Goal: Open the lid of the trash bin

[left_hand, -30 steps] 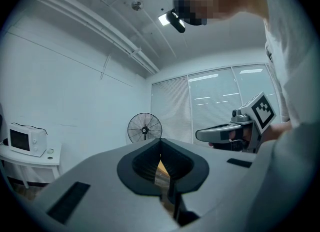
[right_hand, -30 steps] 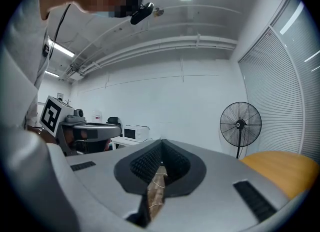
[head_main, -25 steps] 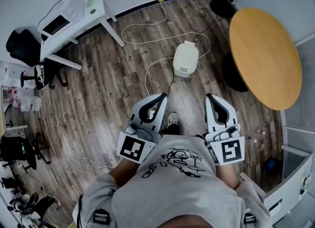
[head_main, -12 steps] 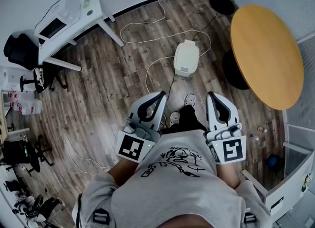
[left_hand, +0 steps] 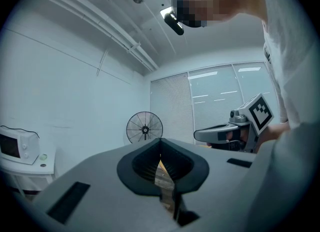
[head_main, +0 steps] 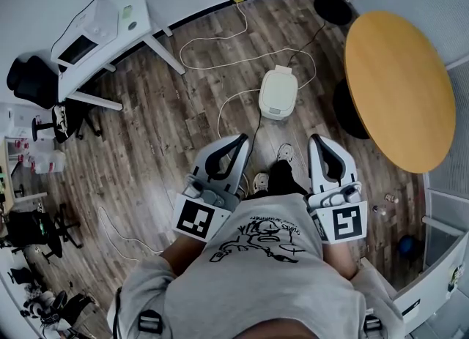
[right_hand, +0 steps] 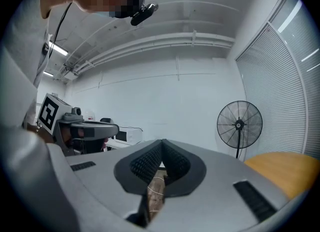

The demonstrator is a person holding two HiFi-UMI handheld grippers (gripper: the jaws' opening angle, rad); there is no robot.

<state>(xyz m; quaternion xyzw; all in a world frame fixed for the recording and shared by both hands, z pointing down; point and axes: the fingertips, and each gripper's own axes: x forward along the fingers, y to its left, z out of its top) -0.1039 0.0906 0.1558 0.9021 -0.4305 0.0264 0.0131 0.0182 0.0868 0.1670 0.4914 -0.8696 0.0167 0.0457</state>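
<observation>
Trash bin [head_main: 278, 93], white with its lid down, stands on the wooden floor [head_main: 168, 132]; a round orange table [head_main: 396, 81] lies to the bin's right. Well short of the bin, the left tool [head_main: 240, 141] and right tool [head_main: 316, 141] are both closed on nothing.

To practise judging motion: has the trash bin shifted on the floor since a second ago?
No. The trash bin sits in the same loop of white cable on the wooden floor.
</observation>
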